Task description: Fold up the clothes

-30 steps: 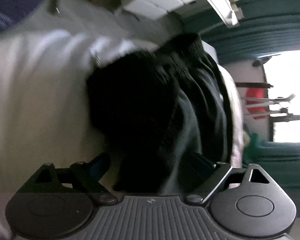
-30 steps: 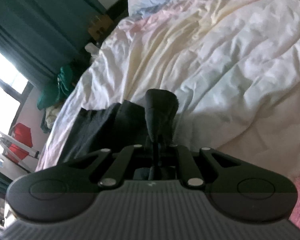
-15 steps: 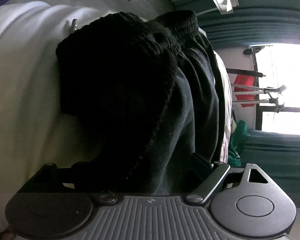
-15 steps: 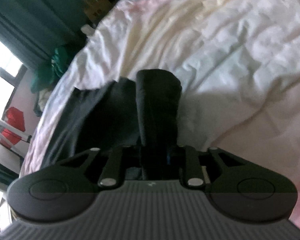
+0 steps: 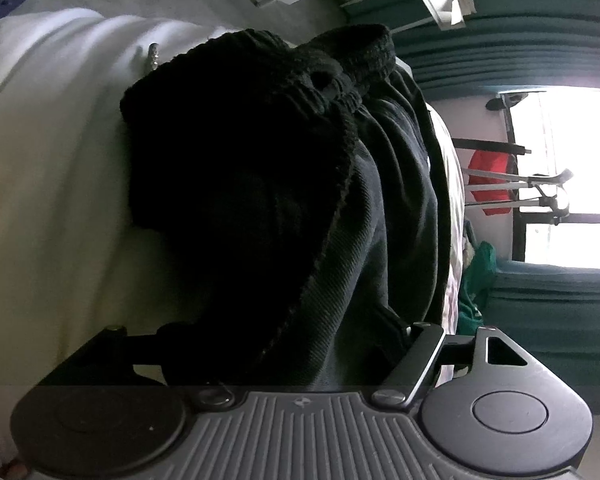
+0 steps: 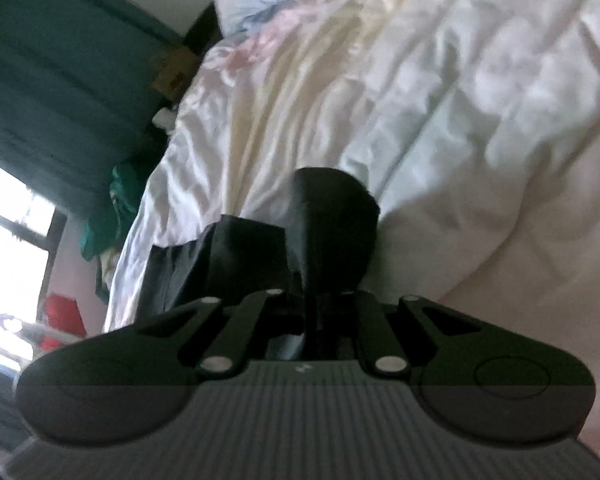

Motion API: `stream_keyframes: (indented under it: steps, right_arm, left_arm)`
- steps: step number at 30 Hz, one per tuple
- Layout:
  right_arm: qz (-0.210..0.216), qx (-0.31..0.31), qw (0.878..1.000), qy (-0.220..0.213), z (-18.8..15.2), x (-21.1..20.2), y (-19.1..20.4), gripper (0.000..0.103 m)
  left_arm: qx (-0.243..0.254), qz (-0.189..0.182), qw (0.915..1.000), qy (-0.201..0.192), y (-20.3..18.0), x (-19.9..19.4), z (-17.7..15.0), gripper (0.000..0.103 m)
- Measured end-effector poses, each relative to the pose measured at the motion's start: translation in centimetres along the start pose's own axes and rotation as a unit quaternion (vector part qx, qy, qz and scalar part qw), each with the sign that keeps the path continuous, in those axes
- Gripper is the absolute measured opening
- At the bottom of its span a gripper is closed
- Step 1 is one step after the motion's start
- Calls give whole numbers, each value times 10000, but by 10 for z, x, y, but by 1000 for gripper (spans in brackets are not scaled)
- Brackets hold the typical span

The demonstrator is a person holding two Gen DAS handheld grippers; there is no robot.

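A black garment with a ribbed elastic waistband fills the left wrist view. It drapes over my left gripper, whose arms stand wide apart; the fingertips are hidden under the cloth. In the right wrist view my right gripper is shut on a bunched fold of the same black garment, which stands up between the fingers. The rest of the garment lies to the left on the bed.
A rumpled pale quilt covers the bed. Teal curtains and a bright window stand beyond the bed edge. A red item on a rack and a green cloth pile are near the window.
The left gripper has come closer to the garment, which now covers its fingers. The right gripper has kept its hold on the fold and shifted a little over the bed.
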State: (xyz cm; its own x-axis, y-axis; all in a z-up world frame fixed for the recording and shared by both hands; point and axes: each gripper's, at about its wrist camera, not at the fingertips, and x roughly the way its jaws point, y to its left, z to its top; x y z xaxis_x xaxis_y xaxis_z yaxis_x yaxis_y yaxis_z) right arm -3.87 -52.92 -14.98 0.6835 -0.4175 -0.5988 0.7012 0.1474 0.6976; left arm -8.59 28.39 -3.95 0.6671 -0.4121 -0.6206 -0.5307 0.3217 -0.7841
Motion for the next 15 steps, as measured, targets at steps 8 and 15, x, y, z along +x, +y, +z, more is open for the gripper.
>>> stream_keyframes:
  steps: [8,15]
  right_arm:
    - [130,-87,9939,1096,-3,14,-2,28]
    - [439,-534,9946,779,-5,-7,16,14]
  left_arm:
    - [3,35,10000,7,0,3,2,71]
    - [287,276,9991,-152,-9,4,-3,21]
